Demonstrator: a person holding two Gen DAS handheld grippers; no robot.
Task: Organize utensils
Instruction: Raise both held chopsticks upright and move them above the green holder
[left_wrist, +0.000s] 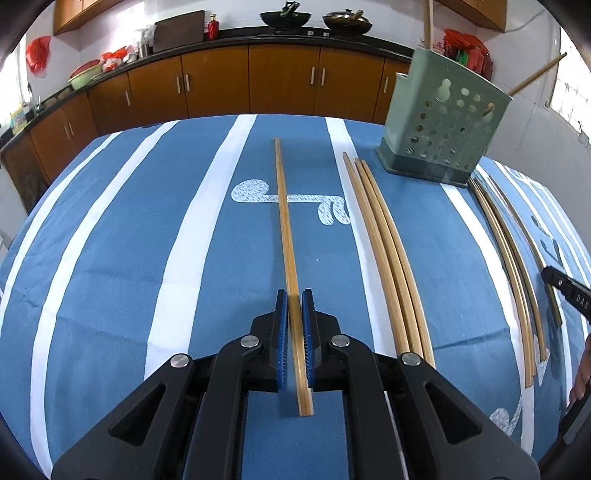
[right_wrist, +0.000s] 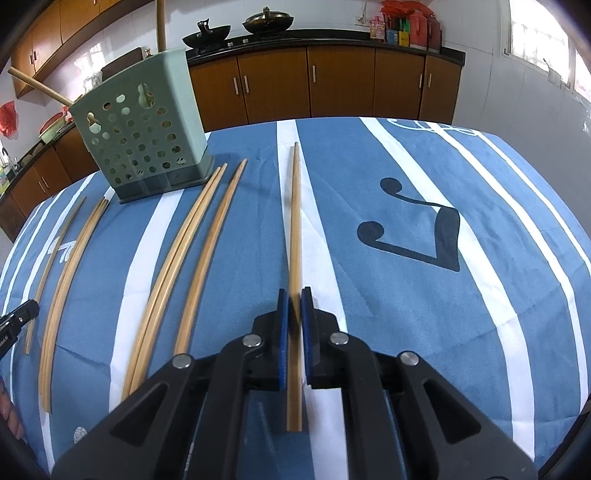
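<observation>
Left tool (left_wrist: 294, 295) clamps chopstick (left_wrist: 286, 221) | right tool (right_wrist: 294, 293) clamps another chopstick (right_wrist: 294, 221) | dark motif (right_wrist: 424, 236) right view only

only "das" can be read, in white letters on the right claw (left_wrist: 569, 293) at the frame's edge.

The right hand-held gripper (right_wrist: 294, 295) clamps one chopstick (right_wrist: 294, 229) over the striped tablecloth (right_wrist: 461, 314).
</observation>
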